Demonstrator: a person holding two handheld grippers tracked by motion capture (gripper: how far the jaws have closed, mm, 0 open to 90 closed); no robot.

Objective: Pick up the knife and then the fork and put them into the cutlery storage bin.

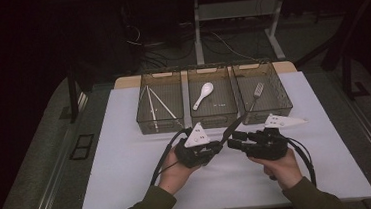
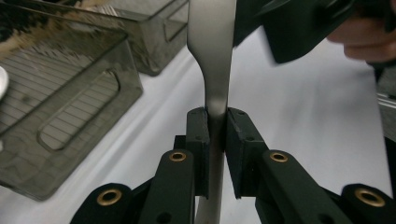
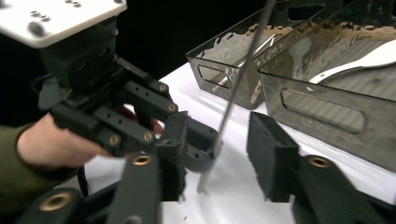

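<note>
A metal fork (image 1: pixel 253 98) slants up from my left gripper (image 1: pixel 217 146), its tines over the right-hand bin (image 1: pixel 279 108). In the left gripper view the left gripper (image 2: pixel 216 122) is shut on the fork's handle (image 2: pixel 212 70). My right gripper (image 1: pixel 231 142) faces it tip to tip. In the right gripper view the right gripper (image 3: pixel 219 158) stands open around the thin handle (image 3: pixel 238 79). Its pads (image 3: pixel 271 154) are clear of the metal on both sides. The left gripper (image 3: pixel 201 144) pinches the handle just behind them.
Three smoky translucent bins stand in a row at the back of the white mat (image 1: pixel 129 179). The left bin (image 1: pixel 145 122) holds chopsticks (image 1: pixel 152 104), the middle bin (image 1: pixel 215 119) a white spoon (image 1: pixel 203 94). Cables trail back from both grippers toward the person.
</note>
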